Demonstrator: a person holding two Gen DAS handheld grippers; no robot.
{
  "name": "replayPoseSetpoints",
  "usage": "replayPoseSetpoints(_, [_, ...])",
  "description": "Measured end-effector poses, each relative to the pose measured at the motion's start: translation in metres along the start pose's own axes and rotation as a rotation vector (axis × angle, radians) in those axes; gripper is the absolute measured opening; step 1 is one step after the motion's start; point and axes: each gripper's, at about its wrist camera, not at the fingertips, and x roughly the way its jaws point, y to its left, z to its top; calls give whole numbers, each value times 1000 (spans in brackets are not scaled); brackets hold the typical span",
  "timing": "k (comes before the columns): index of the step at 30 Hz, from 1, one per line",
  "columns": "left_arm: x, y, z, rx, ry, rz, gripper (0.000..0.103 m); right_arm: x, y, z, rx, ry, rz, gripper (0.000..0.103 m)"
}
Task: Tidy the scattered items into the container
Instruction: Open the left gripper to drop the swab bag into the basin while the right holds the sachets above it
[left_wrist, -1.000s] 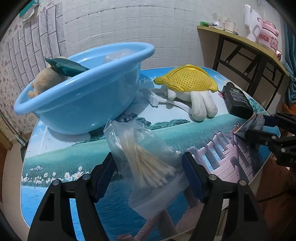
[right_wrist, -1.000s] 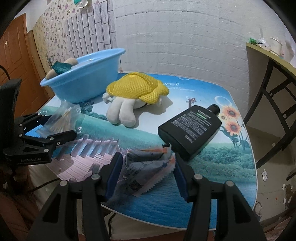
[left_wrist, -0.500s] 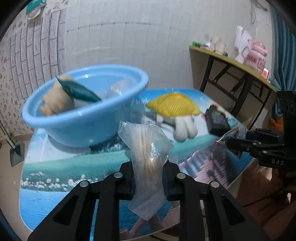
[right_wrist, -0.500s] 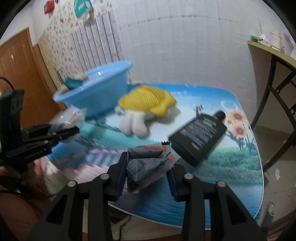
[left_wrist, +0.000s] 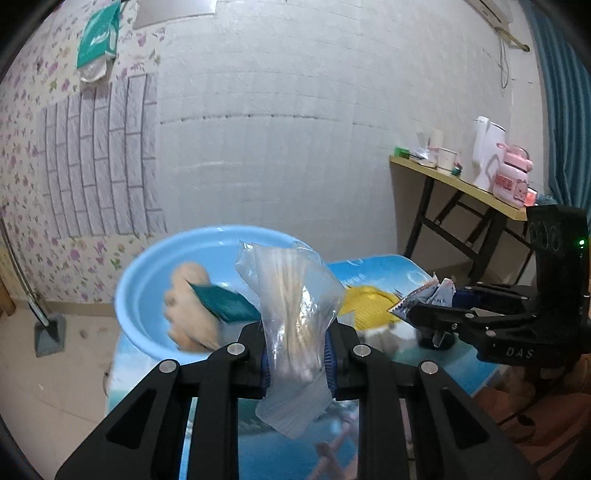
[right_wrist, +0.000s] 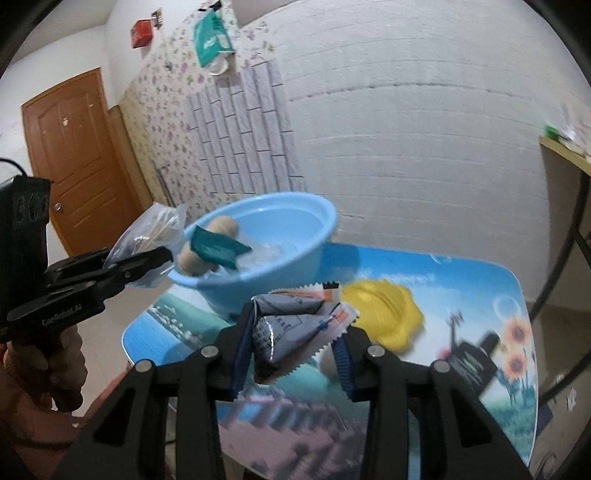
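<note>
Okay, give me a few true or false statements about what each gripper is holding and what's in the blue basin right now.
1. The left gripper clamps a clear bag of cotton swabs. True.
2. The right gripper is empty. False: it grips a crumpled grey snack packet.
3. The blue basin holds a tan plush toy. True.
4. The black bottle is in the basin. False: it lies on the table.

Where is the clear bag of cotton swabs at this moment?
The clear bag of cotton swabs is clamped in the left gripper, held in the air just in front of the blue basin; the right wrist view shows it at the left, beside the basin's rim.
</note>
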Motion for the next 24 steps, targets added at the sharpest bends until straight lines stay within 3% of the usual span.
replayPoseSetpoints(8, [31,23,8,-8,50,44,21,29,23,32,-61,-23,60,38])
replayPoseSetpoints(24, [82,46,-6,-21,138,-5,25,87,31,60,-76,14,61,38])
